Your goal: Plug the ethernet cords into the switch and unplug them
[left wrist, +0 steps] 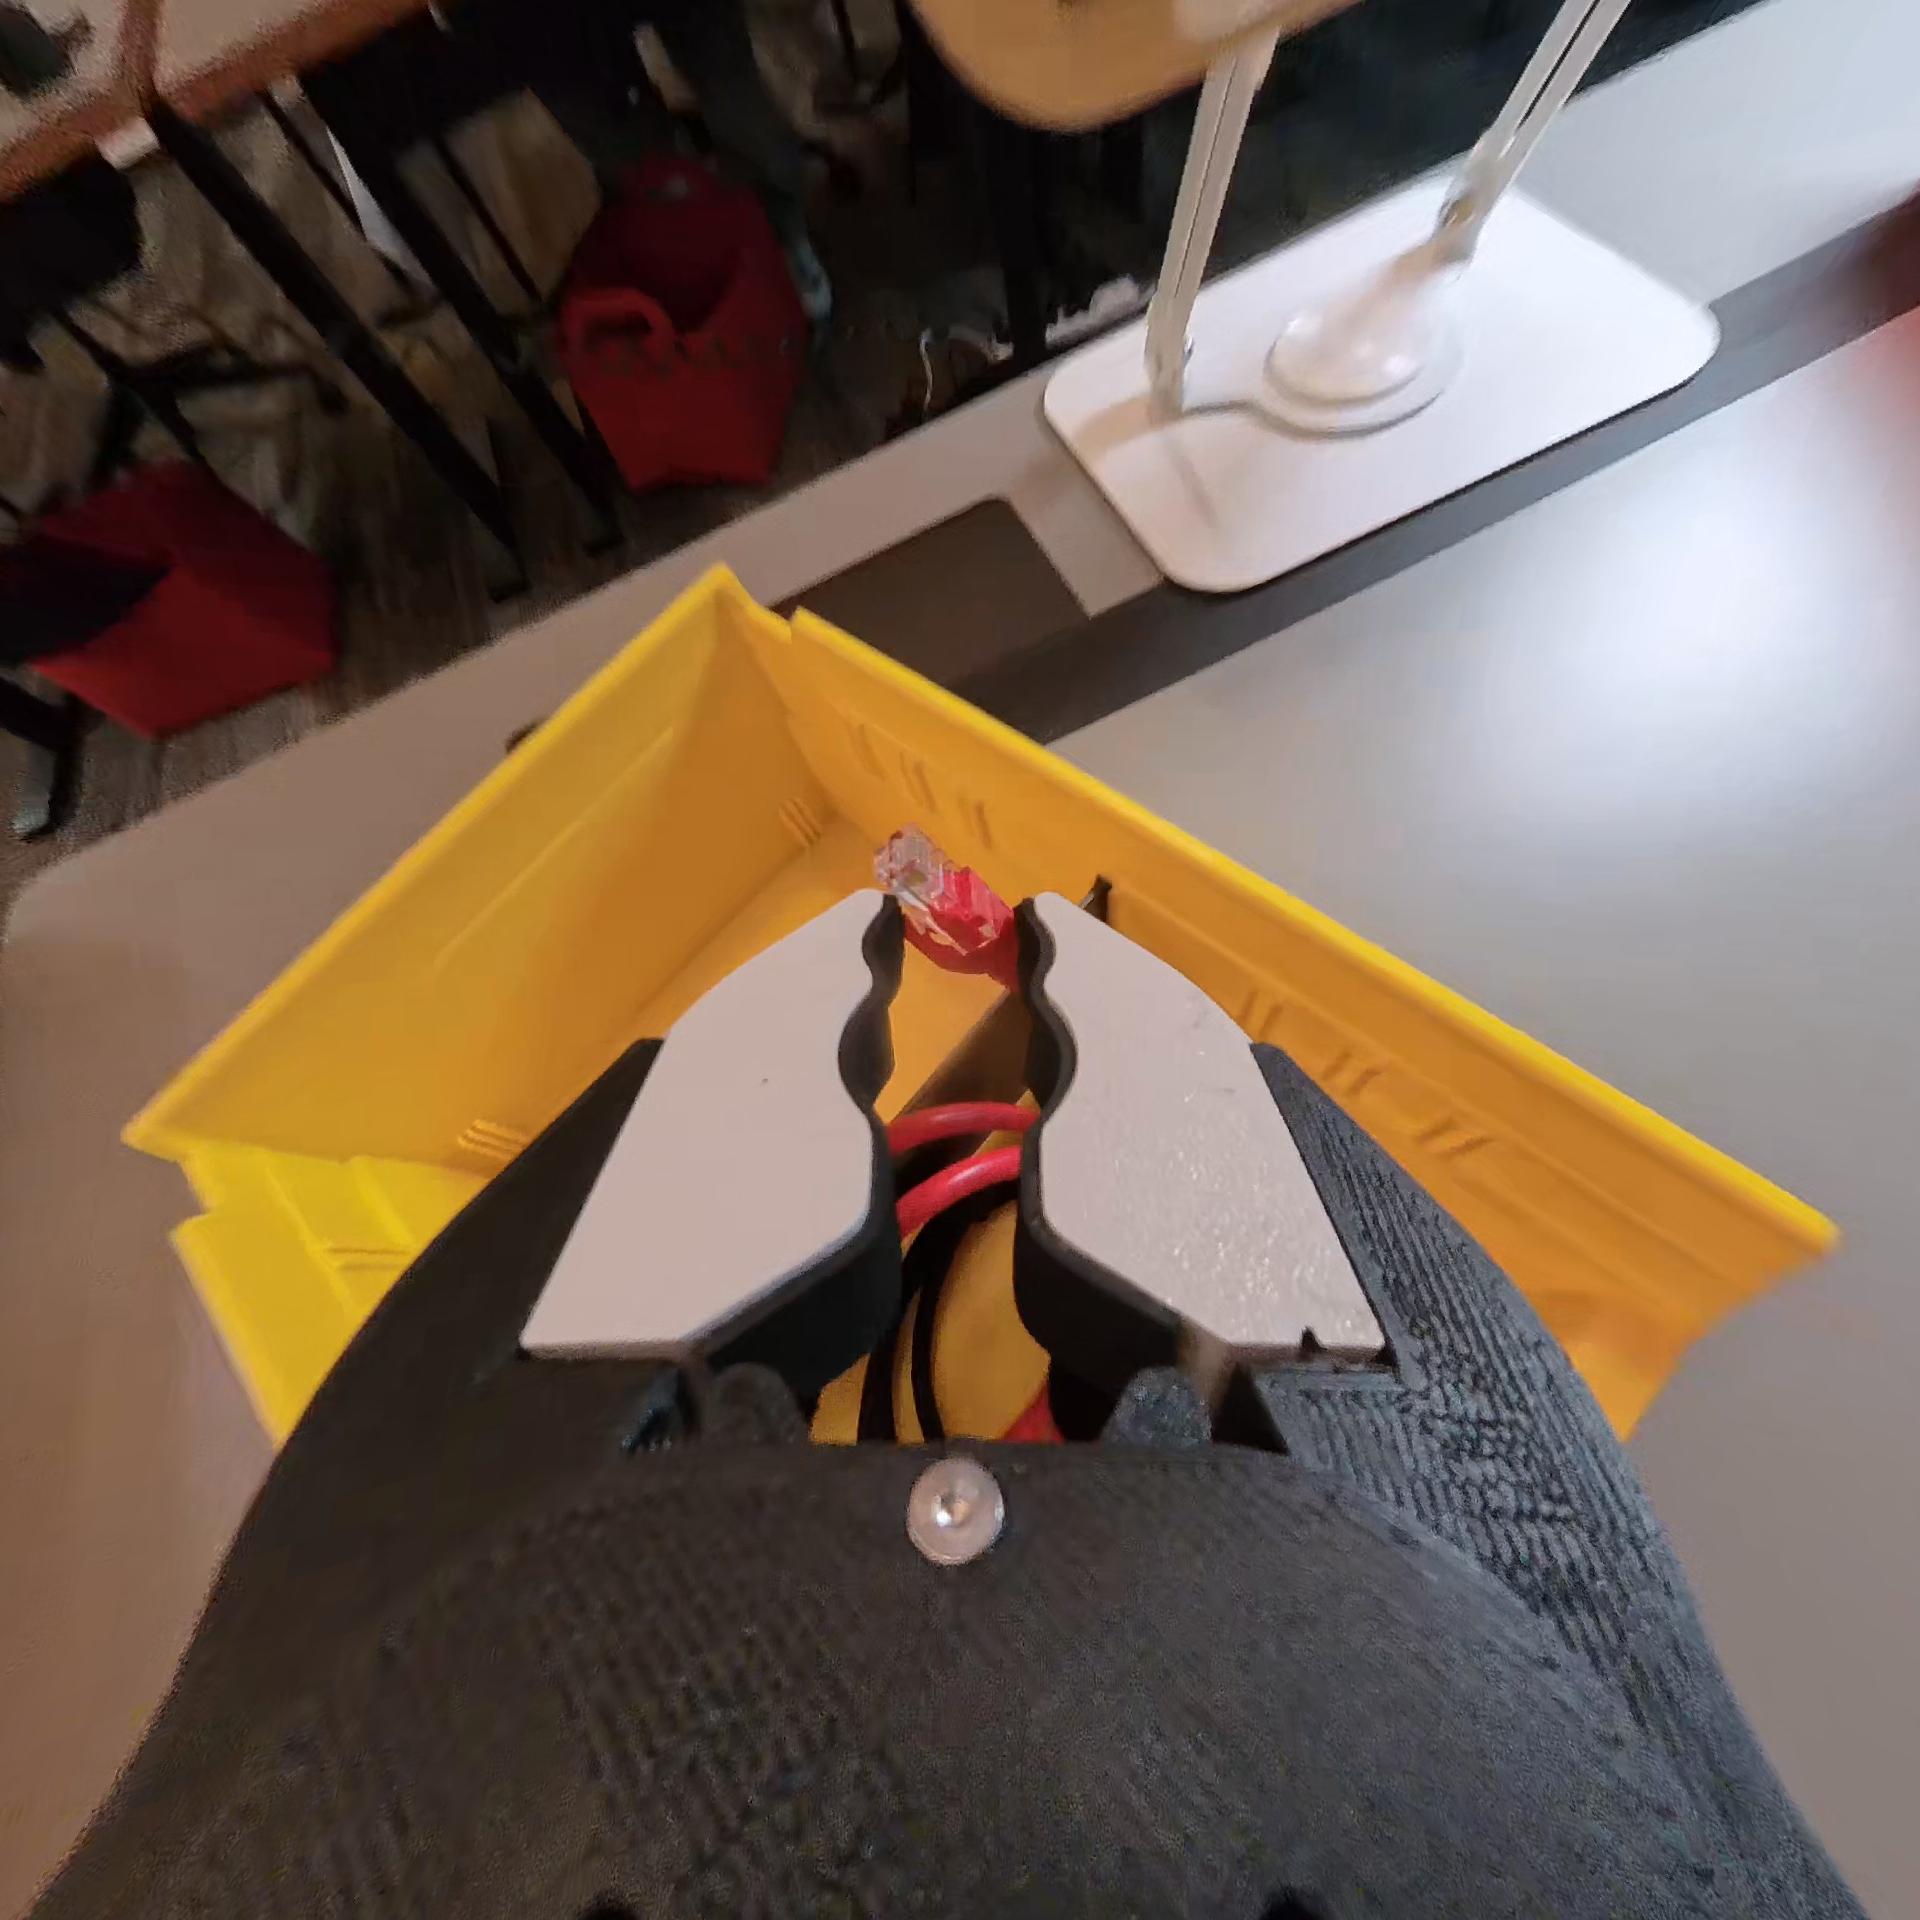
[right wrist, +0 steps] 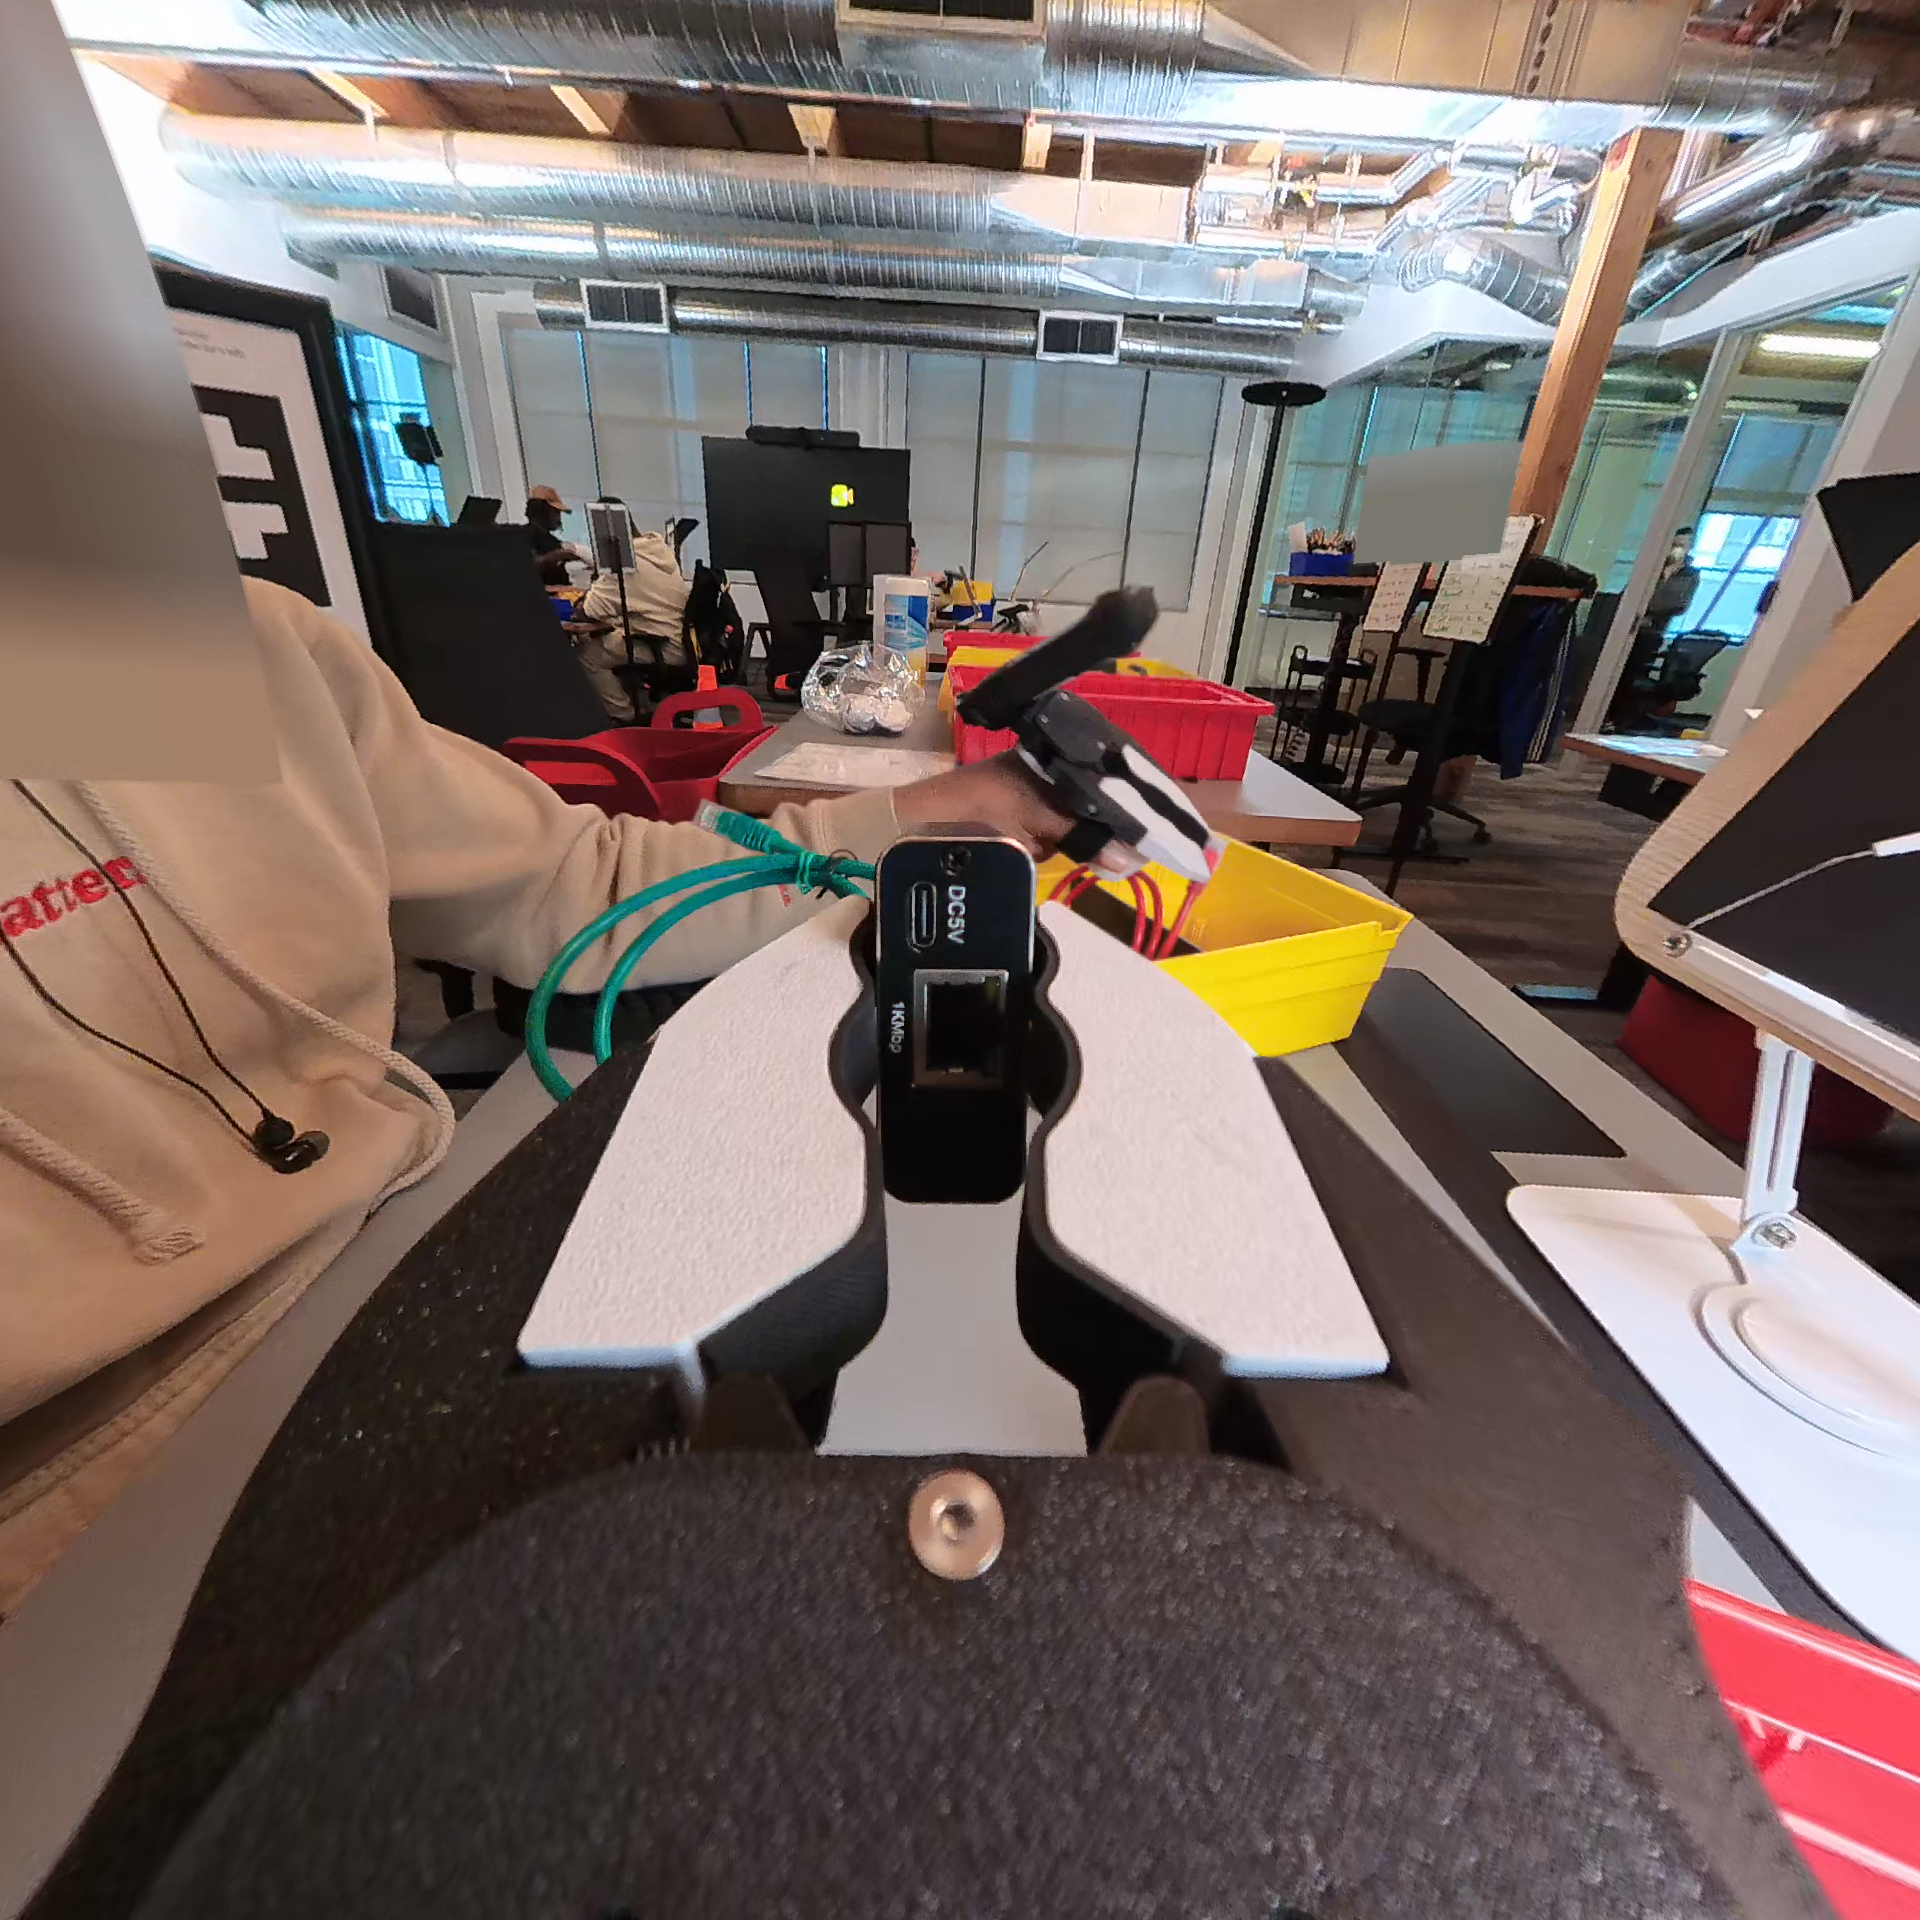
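The left tool [left wrist: 951, 914] pinches a red cord [left wrist: 961, 920] just behind its plug, the tips closed on the red boot. The clear plug [left wrist: 906, 864] sticks out past the tips, tilted up and to the left. The tool hangs over a yellow bin [left wrist: 582, 935], and the rest of the red cord coils down into it, with a black cable beside the loops. The bin stands on a grey table [left wrist: 1507, 810]. Beyond it a white stand [left wrist: 1382, 405] rests on the table's far edge.

The right tool [right wrist: 951, 925] is clamped on the switch [right wrist: 954, 1023], a small black box held upright between the fingers [right wrist: 727, 1122]. The face with its empty ethernet port is turned toward the camera, with a smaller slot above the port. In the right wrist view the left tool [right wrist: 1195, 852] shows farther off, held in a hand [right wrist: 987, 800] over the bin [right wrist: 1288, 966], with red cord [right wrist: 1153, 904] hanging from its tips into the bin. A green cord [right wrist: 623, 935], tied in a loop, shows just behind and to the left of the switch, its plug [right wrist: 727, 826] pointing up and to the left; what holds it I cannot tell. A beige sleeve [right wrist: 468, 790] crosses behind it. Red bins [right wrist: 1174, 717] sit on a farther table.
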### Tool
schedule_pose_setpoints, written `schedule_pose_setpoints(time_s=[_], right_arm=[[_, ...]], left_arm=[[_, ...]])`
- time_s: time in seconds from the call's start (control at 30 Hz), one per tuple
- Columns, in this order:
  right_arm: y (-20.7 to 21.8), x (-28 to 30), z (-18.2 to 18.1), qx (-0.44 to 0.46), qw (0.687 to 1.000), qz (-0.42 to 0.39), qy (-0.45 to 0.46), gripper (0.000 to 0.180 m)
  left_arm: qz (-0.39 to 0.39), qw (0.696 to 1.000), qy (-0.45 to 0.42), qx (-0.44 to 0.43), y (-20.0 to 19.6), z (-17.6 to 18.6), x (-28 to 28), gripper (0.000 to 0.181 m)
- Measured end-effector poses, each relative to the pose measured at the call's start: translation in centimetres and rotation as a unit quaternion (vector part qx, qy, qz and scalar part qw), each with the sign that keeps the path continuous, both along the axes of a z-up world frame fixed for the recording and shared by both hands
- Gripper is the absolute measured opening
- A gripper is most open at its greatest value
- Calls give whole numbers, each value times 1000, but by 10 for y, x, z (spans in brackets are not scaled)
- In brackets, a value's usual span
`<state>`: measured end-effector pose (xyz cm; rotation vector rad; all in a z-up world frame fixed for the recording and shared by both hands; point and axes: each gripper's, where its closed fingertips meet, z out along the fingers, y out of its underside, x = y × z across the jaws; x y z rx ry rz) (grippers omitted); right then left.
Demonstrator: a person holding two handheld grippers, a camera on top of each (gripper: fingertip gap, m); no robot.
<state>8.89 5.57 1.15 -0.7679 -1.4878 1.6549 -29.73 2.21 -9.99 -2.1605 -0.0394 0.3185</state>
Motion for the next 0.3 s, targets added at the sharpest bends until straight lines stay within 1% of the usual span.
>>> schedule_pose_setpoints(time_s=[0.03, 0.17, 0.3], right_arm=[[1, 2, 2, -2, 1000, -1, 5, 24], [2, 8, 9, -4, 1000, -3, 18, 24], [2, 16, 19, -4, 999, -5, 36, 24]], left_arm=[[-4, 1000, 6, 14, -4, 13, 4, 21], [-11, 997, 59, 51, -29, 68, 20, 20], [-28, 988, 127, 79, -61, 124, 56, 20]])
